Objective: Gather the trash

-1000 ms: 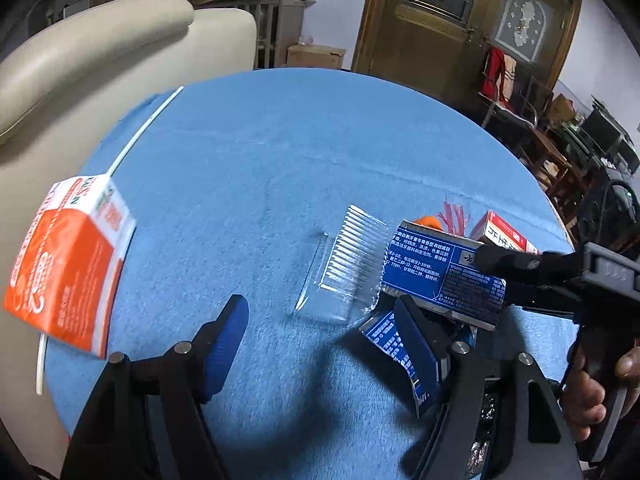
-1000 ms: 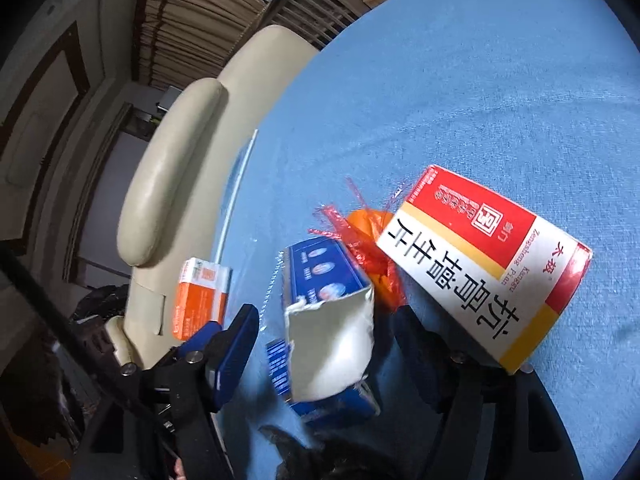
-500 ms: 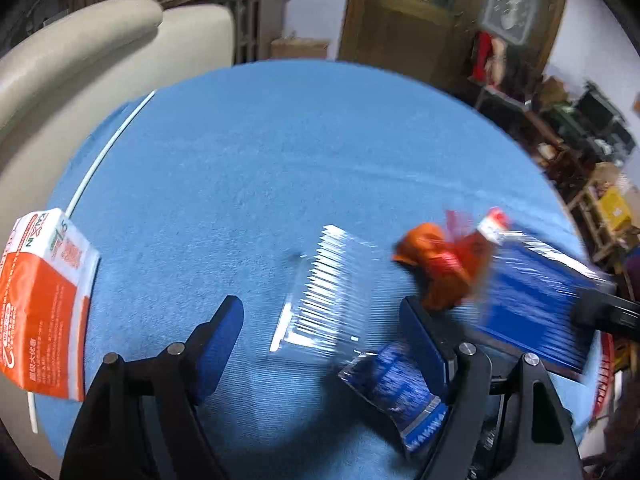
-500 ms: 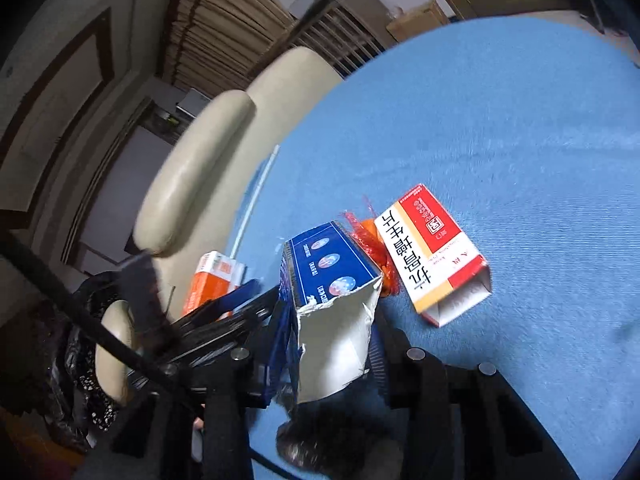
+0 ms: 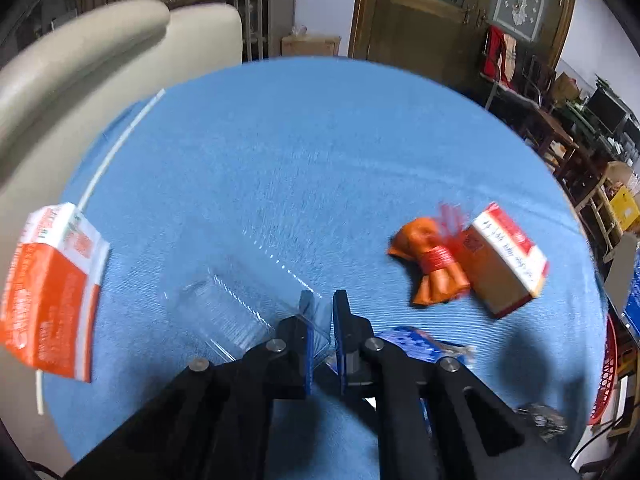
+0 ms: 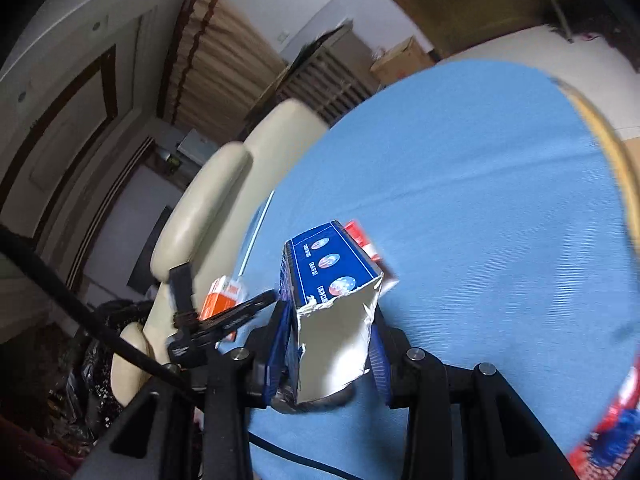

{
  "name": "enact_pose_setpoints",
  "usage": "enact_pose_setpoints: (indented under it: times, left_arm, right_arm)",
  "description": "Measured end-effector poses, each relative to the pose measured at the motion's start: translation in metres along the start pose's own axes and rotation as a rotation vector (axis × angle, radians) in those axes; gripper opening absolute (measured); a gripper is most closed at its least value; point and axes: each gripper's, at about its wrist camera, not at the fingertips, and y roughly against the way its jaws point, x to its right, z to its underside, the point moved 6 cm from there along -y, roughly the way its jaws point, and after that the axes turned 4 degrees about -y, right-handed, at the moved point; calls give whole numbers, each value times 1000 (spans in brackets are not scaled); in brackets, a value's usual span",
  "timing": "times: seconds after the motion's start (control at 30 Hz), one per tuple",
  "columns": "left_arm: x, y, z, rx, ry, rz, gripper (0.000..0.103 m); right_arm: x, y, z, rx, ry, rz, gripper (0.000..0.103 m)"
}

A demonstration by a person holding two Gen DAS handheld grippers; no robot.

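My left gripper [image 5: 322, 320] is shut on the edge of a clear plastic tray [image 5: 236, 308] that lies on the blue tablecloth [image 5: 304, 152]. My right gripper [image 6: 332, 344] is shut on a torn blue carton [image 6: 332, 280] and holds it above the table. An orange wrapper [image 5: 430, 268] and a red-and-white box [image 5: 506, 258] lie to the right in the left wrist view. An orange-and-white box [image 5: 50, 292] sits at the table's left edge. A blue wrapper [image 5: 420, 344] lies just right of my left fingers.
A cream armchair [image 5: 80, 60] stands against the table's left side. A red basket [image 5: 610, 372] shows at the right edge, off the table. A white straw [image 5: 120, 144] lies along the left rim. Wooden furniture and a door stand behind the table.
My left gripper has closed on the clear tray. My right gripper has lifted the blue carton up and away to the right, uncovering the orange wrapper and the red-and-white box.
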Motion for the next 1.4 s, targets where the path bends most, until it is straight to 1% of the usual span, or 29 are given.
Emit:
enact_pose_setpoints:
  times: [0.1, 0.23, 0.3, 0.47, 0.57, 0.6, 0.73, 0.93, 1.13, 1.23, 1.4]
  left_arm:
    - [12, 25, 3, 47, -42, -25, 10]
    - [37, 61, 7, 95, -69, 11, 10]
    - [56, 80, 11, 120, -94, 36, 10]
    - [113, 117, 26, 164, -207, 125, 10]
    - [152, 136, 38, 184, -287, 213, 10]
    - [158, 137, 35, 188, -304, 233, 10]
    - [198, 153, 40, 201, -364, 352, 10]
    - [240, 167, 45, 185, -403, 501, 10]
    - [275, 165, 42, 165, -437, 546, 10]
    - [297, 164, 49, 151, -462, 564, 10]
    - [330, 150, 59, 89, -491, 614, 10]
  right_arm:
    - [14, 30, 1, 43, -20, 23, 40]
    - [26, 62, 3, 98, -50, 33, 40]
    - [28, 74, 4, 122, -54, 40, 40]
    - [34, 102, 8, 171, -70, 49, 40]
    - [41, 122, 13, 199, -86, 62, 40]
    - [44, 129, 14, 209, -92, 67, 40]
    - [60, 164, 24, 250, -115, 89, 40]
    - [86, 208, 38, 303, -164, 127, 40]
    - [107, 238, 48, 343, -209, 141, 40]
    - [114, 246, 49, 356, -221, 150, 40]
    - [135, 261, 54, 384, -262, 202, 40]
